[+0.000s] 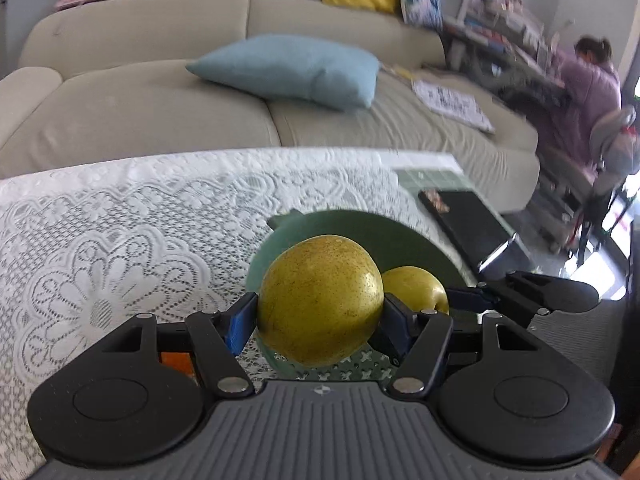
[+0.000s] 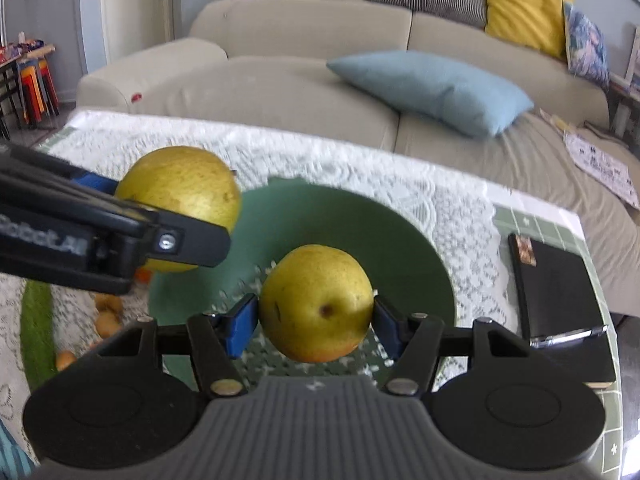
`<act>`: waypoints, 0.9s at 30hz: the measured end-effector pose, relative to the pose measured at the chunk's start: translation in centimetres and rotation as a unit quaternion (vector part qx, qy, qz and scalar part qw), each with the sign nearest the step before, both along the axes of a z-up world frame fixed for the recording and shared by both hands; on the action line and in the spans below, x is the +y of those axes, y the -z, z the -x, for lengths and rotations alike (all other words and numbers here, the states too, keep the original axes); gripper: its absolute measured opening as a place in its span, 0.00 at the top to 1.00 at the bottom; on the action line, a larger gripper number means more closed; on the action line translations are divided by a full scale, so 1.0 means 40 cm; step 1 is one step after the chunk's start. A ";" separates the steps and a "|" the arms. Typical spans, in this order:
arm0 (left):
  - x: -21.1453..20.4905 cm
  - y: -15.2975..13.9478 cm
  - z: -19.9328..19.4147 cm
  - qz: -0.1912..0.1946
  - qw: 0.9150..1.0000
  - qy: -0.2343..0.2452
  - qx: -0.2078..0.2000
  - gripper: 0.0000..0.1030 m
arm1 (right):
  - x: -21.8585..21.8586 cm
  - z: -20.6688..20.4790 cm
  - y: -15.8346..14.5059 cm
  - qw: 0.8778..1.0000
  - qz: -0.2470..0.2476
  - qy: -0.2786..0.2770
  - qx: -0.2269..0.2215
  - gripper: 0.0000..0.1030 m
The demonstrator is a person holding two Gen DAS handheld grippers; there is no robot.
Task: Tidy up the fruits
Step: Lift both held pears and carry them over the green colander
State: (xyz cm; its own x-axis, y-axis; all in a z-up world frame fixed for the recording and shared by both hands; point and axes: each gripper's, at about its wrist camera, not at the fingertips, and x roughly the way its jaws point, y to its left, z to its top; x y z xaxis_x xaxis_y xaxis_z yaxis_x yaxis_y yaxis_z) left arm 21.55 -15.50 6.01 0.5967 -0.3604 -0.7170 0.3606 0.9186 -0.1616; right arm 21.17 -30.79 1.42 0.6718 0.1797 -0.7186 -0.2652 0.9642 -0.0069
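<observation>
I have a pear in each claw, and both hang over the green plate (image 2: 400,236), which I use as my marker for everything else. My right claw (image 2: 316,320) clamps the smaller pear (image 2: 316,304) between its blue pads across its middle, low over the near half of the plate, so I judge a simple release would set it inside the rim. My left claw (image 1: 318,316) grips the bigger pear (image 1: 320,300) the same way. In the right view that pear sits over the plate's left edge, higher than the other, with the left claw's arm reaching in from the side; I read that as keeping the two fruits apart so they don't knock together.

Left of the plate, small orange-brown fruits (image 2: 108,316) lie on a second green surface (image 2: 36,320), too blurred to name. Right of the plate, a black notebook (image 2: 560,280) with a pen (image 2: 568,338) rests on the table, well clear of where I mean to drop. Under the plate spreads a white lace cloth (image 1: 100,240). Beyond the plate stands a beige sofa (image 2: 300,76) with a pale blue cushion (image 2: 432,88), and far off to the right a person (image 1: 592,76) sits at a cluttered desk.
</observation>
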 end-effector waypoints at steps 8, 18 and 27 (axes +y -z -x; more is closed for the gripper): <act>-0.048 0.047 -0.042 -0.048 0.998 0.032 0.039 0.27 | 0.022 -0.016 0.034 0.999 0.011 -0.020 0.034 0.42; -0.067 0.093 -0.070 -0.085 0.991 0.062 0.085 0.27 | 0.022 -0.037 0.057 0.998 0.013 -0.012 0.061 0.42; -0.080 0.115 -0.081 -0.097 0.989 0.068 0.090 0.27 | 0.025 -0.035 0.071 0.997 0.023 -0.008 0.071 0.42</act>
